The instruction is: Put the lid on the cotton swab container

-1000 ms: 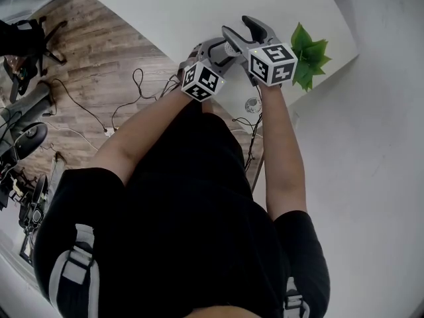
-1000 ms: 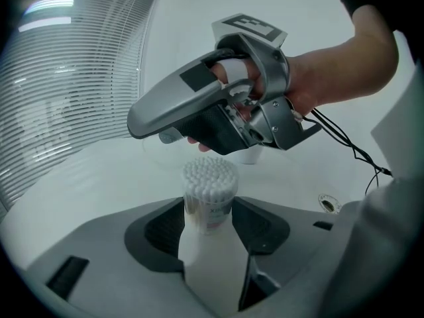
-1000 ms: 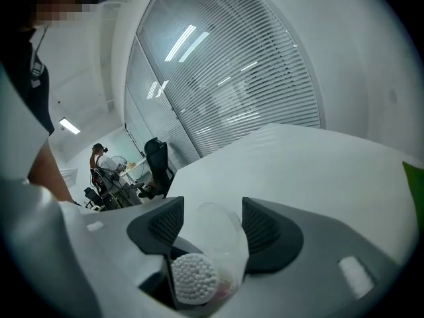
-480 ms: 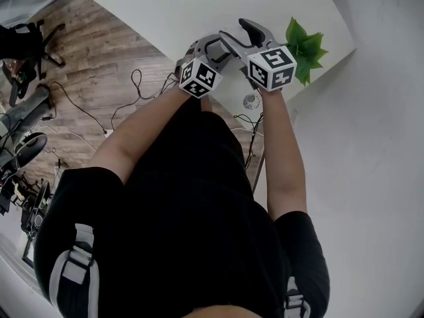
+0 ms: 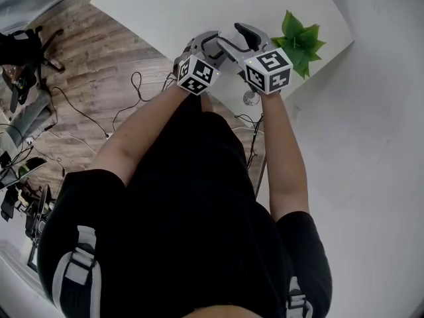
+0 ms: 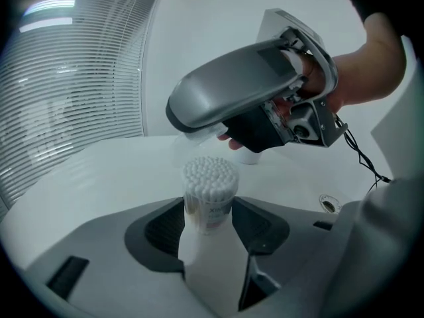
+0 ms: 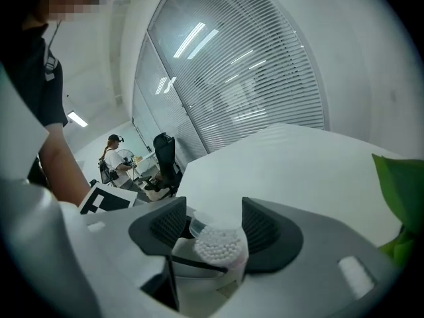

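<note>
White swabs in clear container, green plant, white table, brown wood-grain floor, blk shirt.

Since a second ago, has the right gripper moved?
Yes: right gripper drew back from the plant toward the person; its fingers have just been closing, clear lid between them.

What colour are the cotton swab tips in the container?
The cotton swab tips are white, clearest in the left gripper view.
</note>
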`<state>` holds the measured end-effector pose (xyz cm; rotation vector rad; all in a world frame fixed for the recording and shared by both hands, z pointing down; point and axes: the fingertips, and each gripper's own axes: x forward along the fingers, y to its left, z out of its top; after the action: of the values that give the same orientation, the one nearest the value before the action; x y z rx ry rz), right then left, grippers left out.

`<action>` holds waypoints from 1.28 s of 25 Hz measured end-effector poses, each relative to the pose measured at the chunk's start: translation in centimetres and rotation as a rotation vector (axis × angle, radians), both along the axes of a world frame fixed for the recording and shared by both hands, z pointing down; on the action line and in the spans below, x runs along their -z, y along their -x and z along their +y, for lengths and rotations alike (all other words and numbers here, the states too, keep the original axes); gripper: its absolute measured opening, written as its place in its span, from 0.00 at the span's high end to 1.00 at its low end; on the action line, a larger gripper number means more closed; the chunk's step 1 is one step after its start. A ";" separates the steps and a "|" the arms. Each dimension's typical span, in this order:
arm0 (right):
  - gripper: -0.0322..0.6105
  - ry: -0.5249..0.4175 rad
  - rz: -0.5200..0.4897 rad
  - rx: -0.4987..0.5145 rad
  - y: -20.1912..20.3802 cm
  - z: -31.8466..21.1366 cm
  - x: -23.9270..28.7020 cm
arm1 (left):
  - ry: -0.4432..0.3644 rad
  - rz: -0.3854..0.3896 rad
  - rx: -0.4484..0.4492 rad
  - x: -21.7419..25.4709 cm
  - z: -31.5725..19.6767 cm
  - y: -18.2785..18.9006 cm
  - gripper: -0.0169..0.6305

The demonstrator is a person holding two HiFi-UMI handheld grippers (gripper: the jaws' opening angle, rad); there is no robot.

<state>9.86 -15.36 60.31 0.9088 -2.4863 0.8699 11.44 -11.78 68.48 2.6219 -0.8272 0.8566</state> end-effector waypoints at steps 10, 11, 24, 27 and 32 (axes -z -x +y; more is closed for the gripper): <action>0.57 -0.039 0.060 0.007 0.0 0.8 -0.8 | -0.004 0.008 0.002 0.1 0.0 0.1 0.62; 0.57 -0.045 0.066 0.007 0.0 0.9 -0.9 | -0.004 0.007 0.002 0.1 0.0 0.1 0.62; 0.69 -0.129 0.102 -0.008 -0.4 1.5 -1.3 | -0.006 0.016 0.004 0.2 0.0 0.1 0.62; 0.71 -0.191 0.118 -0.007 -0.3 1.5 -1.1 | -0.006 0.016 0.003 0.2 0.1 0.1 0.62; 0.71 -0.315 0.134 -0.003 -0.1 1.9 -0.9 | -0.005 0.014 0.005 0.1 0.1 0.0 0.62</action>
<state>9.92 -13.51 61.22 1.0334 -2.5445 0.4063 11.40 -11.71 68.36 2.6264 -0.8331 0.8349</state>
